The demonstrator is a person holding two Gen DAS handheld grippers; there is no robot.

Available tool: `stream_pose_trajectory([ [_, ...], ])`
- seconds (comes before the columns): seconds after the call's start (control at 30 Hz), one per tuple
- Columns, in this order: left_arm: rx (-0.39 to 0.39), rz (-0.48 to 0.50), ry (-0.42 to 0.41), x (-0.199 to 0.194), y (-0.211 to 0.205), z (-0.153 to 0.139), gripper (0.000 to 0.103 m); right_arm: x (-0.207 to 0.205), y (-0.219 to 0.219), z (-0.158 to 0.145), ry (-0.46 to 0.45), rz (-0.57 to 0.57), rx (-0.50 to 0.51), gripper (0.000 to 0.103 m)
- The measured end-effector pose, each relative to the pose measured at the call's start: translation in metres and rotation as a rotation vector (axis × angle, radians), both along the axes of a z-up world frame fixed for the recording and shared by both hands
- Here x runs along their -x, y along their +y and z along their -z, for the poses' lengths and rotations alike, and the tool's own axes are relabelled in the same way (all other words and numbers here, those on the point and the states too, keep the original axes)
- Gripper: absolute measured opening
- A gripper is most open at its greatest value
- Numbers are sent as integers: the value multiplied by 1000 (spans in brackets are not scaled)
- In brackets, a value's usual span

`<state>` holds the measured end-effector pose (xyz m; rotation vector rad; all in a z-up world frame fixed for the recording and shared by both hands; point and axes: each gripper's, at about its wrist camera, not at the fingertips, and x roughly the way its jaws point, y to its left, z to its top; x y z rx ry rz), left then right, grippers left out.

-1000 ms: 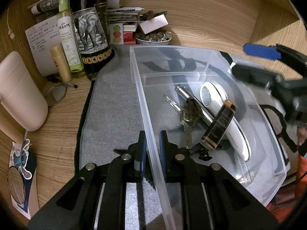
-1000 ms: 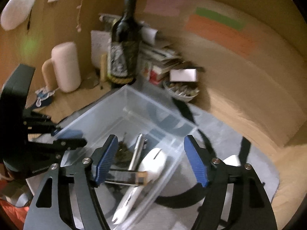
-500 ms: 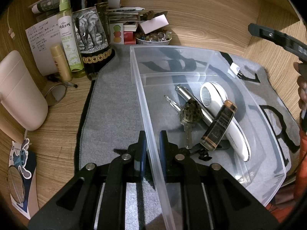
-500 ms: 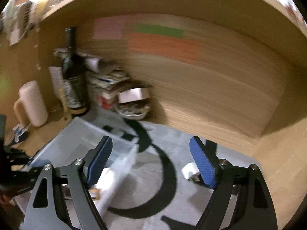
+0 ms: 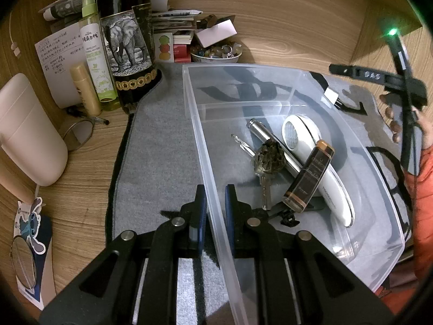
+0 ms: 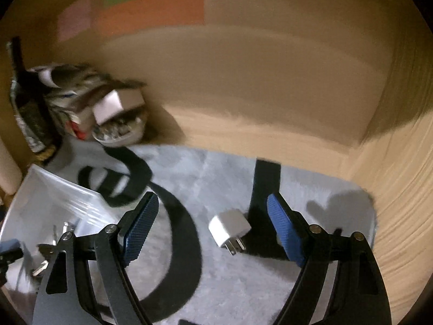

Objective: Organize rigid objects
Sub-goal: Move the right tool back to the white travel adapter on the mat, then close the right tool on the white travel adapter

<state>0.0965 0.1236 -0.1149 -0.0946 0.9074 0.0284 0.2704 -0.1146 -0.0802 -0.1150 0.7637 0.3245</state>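
The left gripper (image 5: 215,211) is clamped on the near wall of the clear plastic bin (image 5: 319,81), one finger on each side. The right gripper (image 6: 208,231) has its jaws spread wide above the grey mat (image 6: 230,284), with the white plug adapter (image 6: 229,228) lying between the blue pads (image 6: 140,227). Inside the bin lie a white lint shaver (image 5: 316,162), a brown tube (image 5: 308,178), a metal pen (image 5: 270,142) and keys (image 5: 266,168).

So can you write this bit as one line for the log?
left gripper: shut on bin wall | right gripper: open above plug | plug: on mat
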Motion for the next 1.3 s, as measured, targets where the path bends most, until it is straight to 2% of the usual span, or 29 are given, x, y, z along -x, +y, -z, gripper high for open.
stream_pose_trajectory([
  [0.33, 3, -4, 6, 0, 1, 1, 13, -23, -11, 40, 96, 59, 7, 79],
  [0.43, 3, -3, 7, -1, 1, 1, 13, -28, -9, 47, 118, 51, 9, 70],
  [0.53, 2, -2, 7, -1, 1, 1, 13, -31, -7, 53, 140, 39, 11, 54],
  [0.57, 3, -2, 7, -1, 1, 1, 13, -30, -7, 54, 147, 31, 7, 46],
  [0.6, 3, -2, 7, -1, 1, 1, 13, -31, -5, 54, 144, 29, 8, 45],
  [0.87, 2, -3, 7, -1, 1, 1, 13, -18, -2, 38, 98, 1, 8, 43],
  [0.9, 2, -3, 7, -1, 1, 1, 13, -16, 0, 34, 92, -7, 6, 33],
  [0.93, 1, -3, 7, -1, 1, 1, 13, -15, 2, 31, 99, -22, -2, 28],
  [1.07, 1, -3, 7, -1, 1, 1, 13, -3, 6, 15, 63, -47, -8, 26],
  [1.17, 1, -3, 8, -1, 1, 1, 13, 7, 9, 3, 42, -73, -15, 20],
  [1.3, 1, -3, 7, -1, 1, 1, 13, 16, 9, -9, 11, -83, 1, 20],
])
